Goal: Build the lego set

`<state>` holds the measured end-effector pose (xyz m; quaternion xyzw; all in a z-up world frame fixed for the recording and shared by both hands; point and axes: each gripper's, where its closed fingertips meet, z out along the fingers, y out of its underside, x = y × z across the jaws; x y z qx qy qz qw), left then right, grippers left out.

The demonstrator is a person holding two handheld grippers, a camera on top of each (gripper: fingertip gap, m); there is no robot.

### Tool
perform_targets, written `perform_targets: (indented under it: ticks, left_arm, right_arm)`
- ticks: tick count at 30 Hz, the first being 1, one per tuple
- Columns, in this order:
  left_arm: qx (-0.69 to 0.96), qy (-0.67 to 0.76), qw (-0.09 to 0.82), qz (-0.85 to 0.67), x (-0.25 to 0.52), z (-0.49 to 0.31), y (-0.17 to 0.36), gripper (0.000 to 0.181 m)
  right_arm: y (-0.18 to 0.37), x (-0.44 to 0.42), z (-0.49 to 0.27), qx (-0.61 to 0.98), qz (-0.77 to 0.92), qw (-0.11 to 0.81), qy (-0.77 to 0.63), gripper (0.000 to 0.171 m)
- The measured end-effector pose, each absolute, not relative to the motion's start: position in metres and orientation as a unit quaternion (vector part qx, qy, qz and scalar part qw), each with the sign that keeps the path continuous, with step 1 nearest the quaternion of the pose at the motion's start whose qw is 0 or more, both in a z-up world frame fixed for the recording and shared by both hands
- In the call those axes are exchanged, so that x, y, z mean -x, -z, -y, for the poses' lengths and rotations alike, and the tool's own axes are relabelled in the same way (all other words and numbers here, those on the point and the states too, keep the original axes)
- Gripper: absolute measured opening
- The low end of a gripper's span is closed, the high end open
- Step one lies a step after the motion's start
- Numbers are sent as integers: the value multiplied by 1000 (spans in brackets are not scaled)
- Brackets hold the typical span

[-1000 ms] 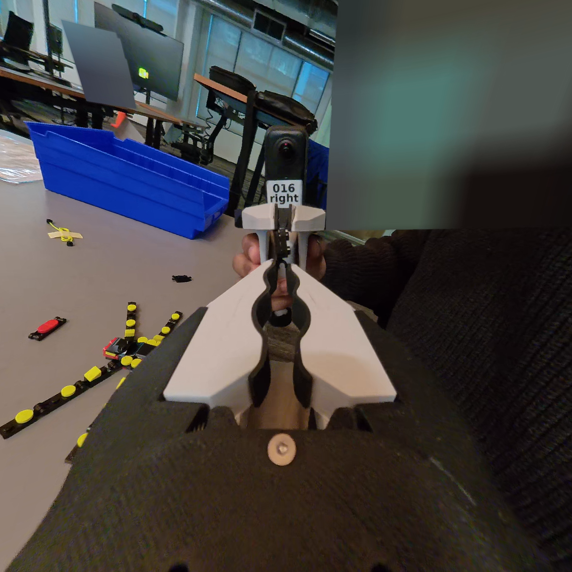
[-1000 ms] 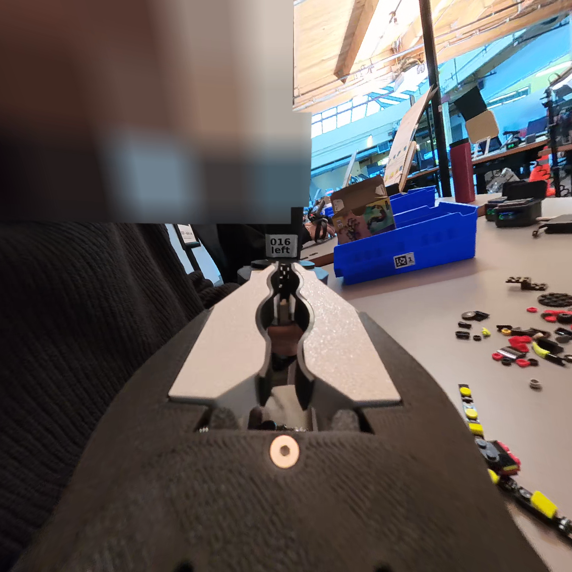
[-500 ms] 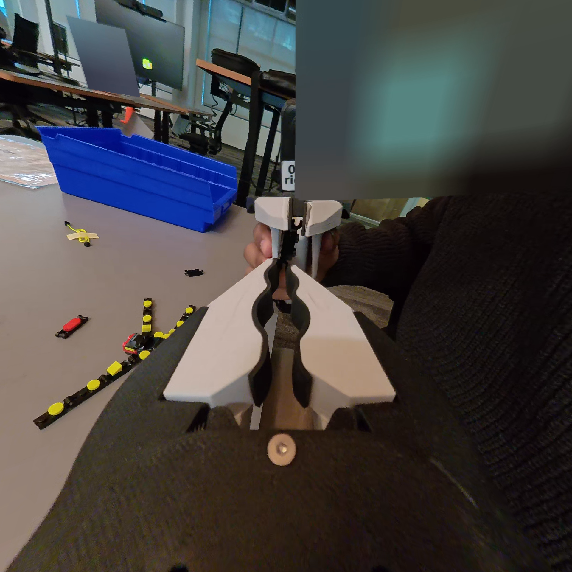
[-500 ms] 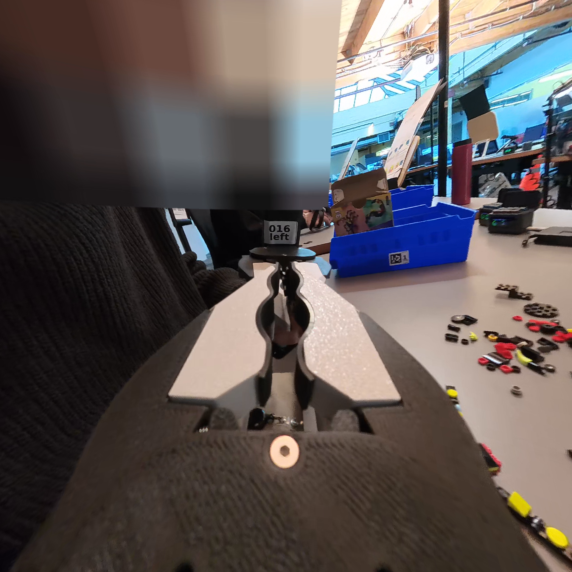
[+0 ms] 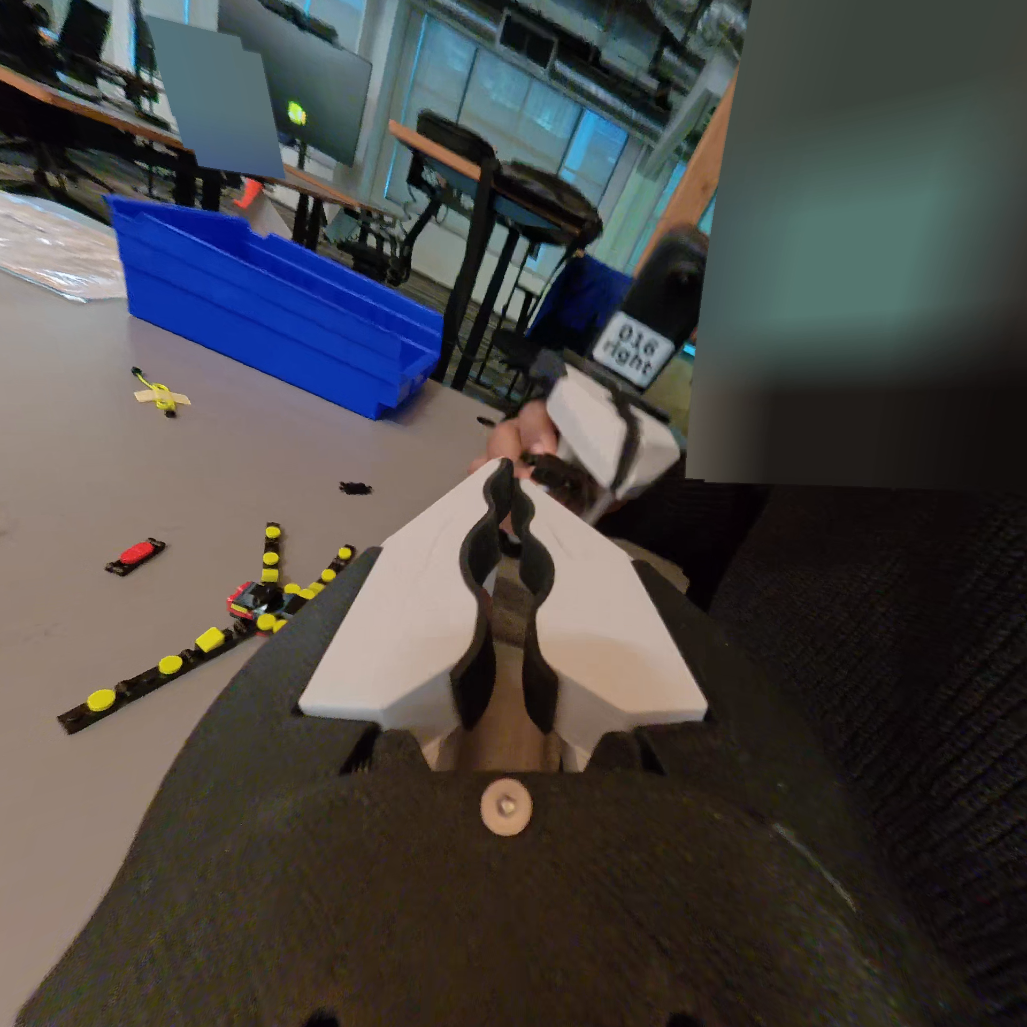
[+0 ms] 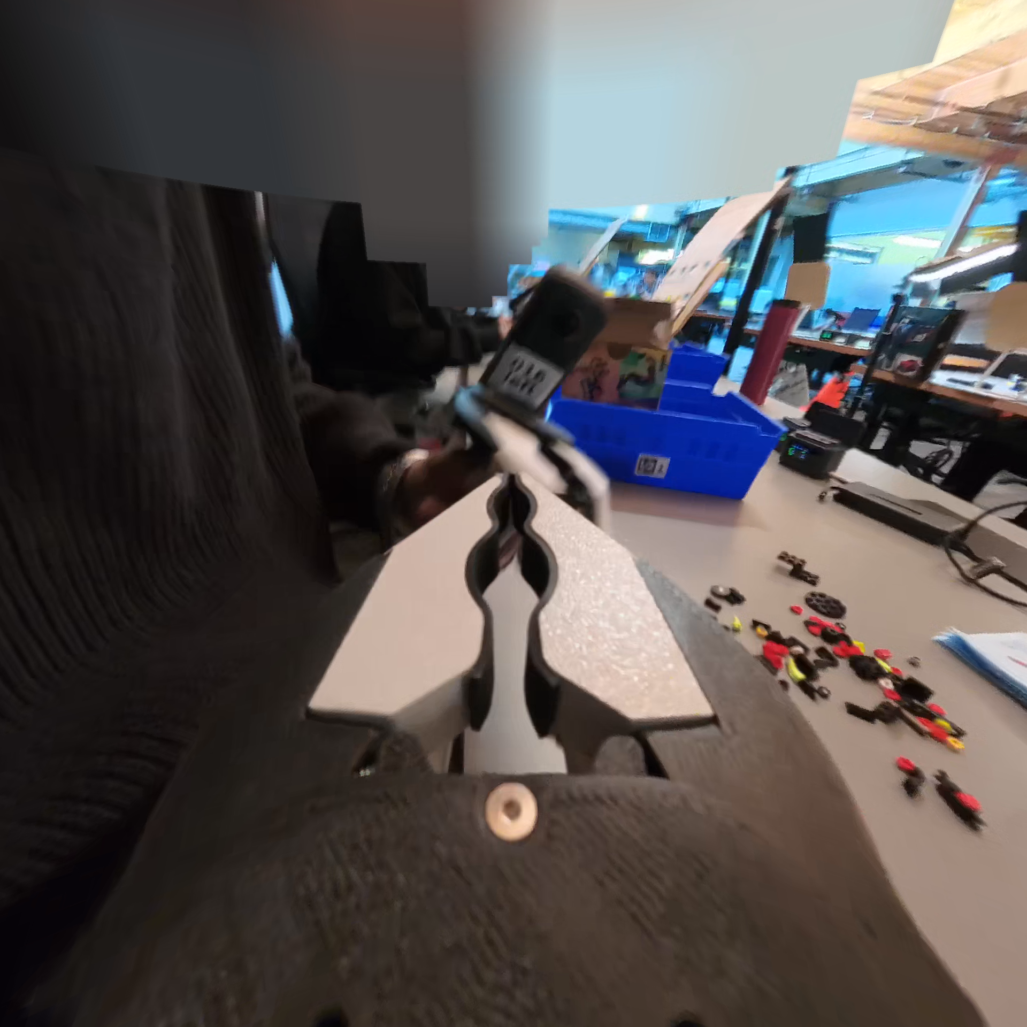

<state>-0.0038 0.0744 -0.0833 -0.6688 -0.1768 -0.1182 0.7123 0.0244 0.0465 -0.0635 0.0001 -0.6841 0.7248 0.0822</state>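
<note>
Grey tabletop [image 5: 111,455] carries everything. Person's dark ribbed knit sweater [image 5: 889,694] fills the near side of both wrist views. Long blue plastic bin [image 5: 267,311] sits at the far edge in left wrist view; second blue plastic bin [image 6: 667,450] with a printed cardboard box [image 6: 628,355] standing in it shows in right wrist view.

Left gripper [image 5: 507,483]: white fingers with wavy black pads, tips pinched together or nearly so, pockets behind them gaping. Anything clamped at the tips: cannot tell. Right gripper [image 6: 514,494]: same build, tips likewise meeting or nearly so; a small dark bit sits in the pocket behind them, too blurred to identify. The two grippers are raised above the table, tips aimed at each other and close together, in front of the sweater. Contact between them: cannot tell.

Partial lego build [image 5: 255,600]: black strips studded with yellow round and square tiles, fanning out from a red-and-black hub, flat on the table left of the left gripper. Small black plate with a red tile [image 5: 135,556] lies apart, further left. Loose pile of red, black and yellow lego pieces [image 6: 856,667] is scattered right of the right gripper. White booklet [image 6: 995,661] lies beside the pile.
</note>
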Motion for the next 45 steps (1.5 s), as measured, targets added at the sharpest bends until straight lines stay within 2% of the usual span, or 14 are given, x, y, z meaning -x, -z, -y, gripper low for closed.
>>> perform_targets:
  ticks: [3,5,11,18,26,33,36,39,45]
  left_arm:
    - [673,114,715,150,-1,-69,79,0]
    - [683,106,707,150,-3,-73,82,0]
    - [706,74,657,252,35,-69,116,0]
    - [692,34,656,299,68,-38,121,0]
    - [701,37,656,278,58,-44,121,0]
    - [805,25,554,211,21,-67,164,0]
    - [796,20,557,235,19,-63,164,0]
    - [762,43,581,283,17,-55,156,4]
    - [709,90,615,331,-10,-47,145,11]
  right_arm:
    - [62,-21,-45,-7,682,144,-717,0]
    - [59,-18,-45,1,683,150,-715,0]
    - [95,32,-57,101,724,202,-652,0]
    - [90,47,-77,147,701,185,-673,0]
    - [89,41,-76,148,698,169,-680,0]
    - [93,8,-63,137,728,108,-662,4]
    - [124,-26,-54,144,770,66,-618,13]
    - [183,-74,-40,153,835,-19,-528,23]
    - [286,-113,-51,175,927,-35,-329,38]
